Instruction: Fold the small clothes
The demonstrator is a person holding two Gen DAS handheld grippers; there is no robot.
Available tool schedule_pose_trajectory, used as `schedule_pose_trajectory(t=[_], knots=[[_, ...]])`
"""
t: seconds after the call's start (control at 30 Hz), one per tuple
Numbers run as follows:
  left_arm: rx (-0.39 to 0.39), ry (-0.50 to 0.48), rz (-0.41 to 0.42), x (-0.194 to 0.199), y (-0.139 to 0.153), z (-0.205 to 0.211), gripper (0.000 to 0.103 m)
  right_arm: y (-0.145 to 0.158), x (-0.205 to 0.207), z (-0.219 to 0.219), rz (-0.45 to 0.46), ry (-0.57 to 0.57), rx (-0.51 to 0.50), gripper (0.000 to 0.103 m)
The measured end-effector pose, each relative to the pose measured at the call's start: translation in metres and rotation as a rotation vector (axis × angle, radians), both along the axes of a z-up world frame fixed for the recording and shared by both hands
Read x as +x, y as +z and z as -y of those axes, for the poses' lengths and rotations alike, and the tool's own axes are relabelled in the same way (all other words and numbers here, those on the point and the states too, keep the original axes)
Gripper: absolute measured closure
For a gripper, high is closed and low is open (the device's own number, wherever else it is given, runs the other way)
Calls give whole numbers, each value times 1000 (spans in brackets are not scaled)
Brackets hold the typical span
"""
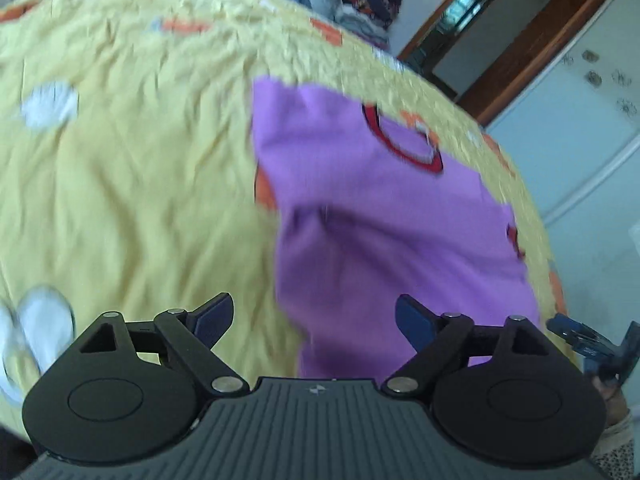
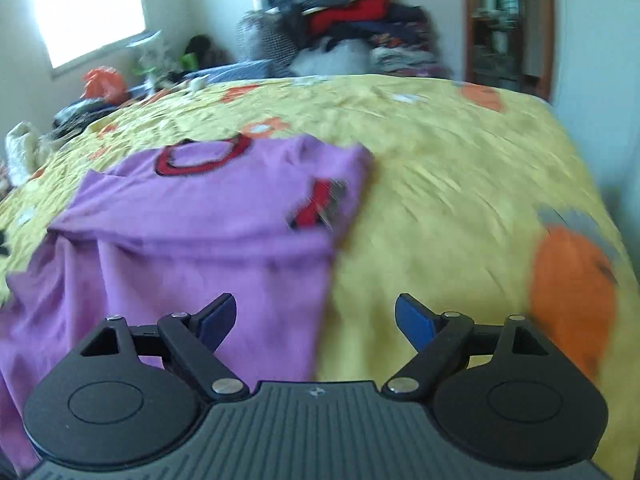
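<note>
A small purple T-shirt (image 1: 380, 216) with a red and black collar (image 1: 404, 140) lies on the yellow bedspread (image 1: 132, 168). It also shows in the right wrist view (image 2: 208, 220), with one sleeve folded in over its right side, red cuff (image 2: 316, 208) showing. My left gripper (image 1: 314, 320) is open and empty above the shirt's lower left edge. My right gripper (image 2: 314, 320) is open and empty above the shirt's lower right edge. The right gripper's blue tip (image 1: 588, 340) shows at the left view's right edge. Both views are motion-blurred.
The bedspread (image 2: 440, 184) has orange and white flowers. A pile of dark and red clothes (image 2: 352, 28) is stacked at the bed's far end. A wooden door frame (image 2: 508, 20) and a window (image 2: 84, 8) stand beyond. The bed's edge drops off at right (image 2: 608, 208).
</note>
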State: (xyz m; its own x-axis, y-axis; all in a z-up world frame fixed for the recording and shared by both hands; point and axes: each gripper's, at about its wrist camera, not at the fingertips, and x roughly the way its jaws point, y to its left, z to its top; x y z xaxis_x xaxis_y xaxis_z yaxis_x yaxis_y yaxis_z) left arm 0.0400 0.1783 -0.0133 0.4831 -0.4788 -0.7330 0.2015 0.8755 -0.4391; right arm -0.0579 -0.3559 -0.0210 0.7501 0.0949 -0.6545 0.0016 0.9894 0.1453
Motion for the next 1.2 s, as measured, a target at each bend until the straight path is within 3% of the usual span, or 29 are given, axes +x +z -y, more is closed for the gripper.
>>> schedule_pose_trajectory(t=[0.07, 0.2, 0.3, 0.4, 0.43, 0.47, 0.57, 0.67, 0.8, 0.83, 0.9, 0.93, 1.0, 1.03, 1.07, 1.1, 1.13, 1.2], knots=[[42, -1, 0, -1, -12, 8, 24, -13, -13, 2, -27, -35, -26, 16], [34, -22, 25, 5, -20, 26, 28, -14, -27, 6, -2, -77, 101, 23], [-42, -85, -25, 12, -25, 40, 46, -12, -21, -5, -18, -58, 124, 31], [-37, -143, -48, 9, -28, 52, 80, -14, -17, -13, -22, -28, 162, 47], [-74, -152, -89, 9, -32, 51, 98, -14, -18, -17, -24, -12, 180, 62], [-111, -150, -116, 9, -36, 48, 97, -15, -17, -21, -34, 17, 208, 83], [-193, -152, -129, 7, -37, 33, 98, -16, -21, -32, -34, 37, 209, 97], [-228, -134, -111, -2, -22, 8, 98, -3, -31, -41, 24, 16, 69, 99], [-89, -124, -93, -16, -18, -22, 98, 6, -51, -50, 63, -23, -221, 102], [-86, -126, -104, -18, -23, -30, 98, 0, -51, -43, 32, -50, -208, 102], [-97, -114, -103, -26, -26, -43, 101, -3, -60, -27, 0, -44, -51, 101], [-138, -133, -92, -34, -25, -45, 101, 0, -69, -22, 11, -65, 18, 99], [-189, -179, -87, -49, -26, -44, 82, 2, -92, -16, 13, -47, 195, 95], [-189, -195, -84, -57, -29, -41, 61, -1, -104, -15, 15, -27, 290, 87], [-196, -206, -79, -65, -33, -38, 47, -4, -114, -16, 7, -15, 346, 67], [-214, -218, -82, -72, -38, -35, 42, -9, -123, -19, -6, -11, 367, 54], [-232, -219, -63, -78, -40, -33, 36, -12, -132, -23, -8, -6, 375, 33], [-264, -190, -42, -86, -42, -30, 24, -16, -147, -29, 13, -22, 366, 28]])
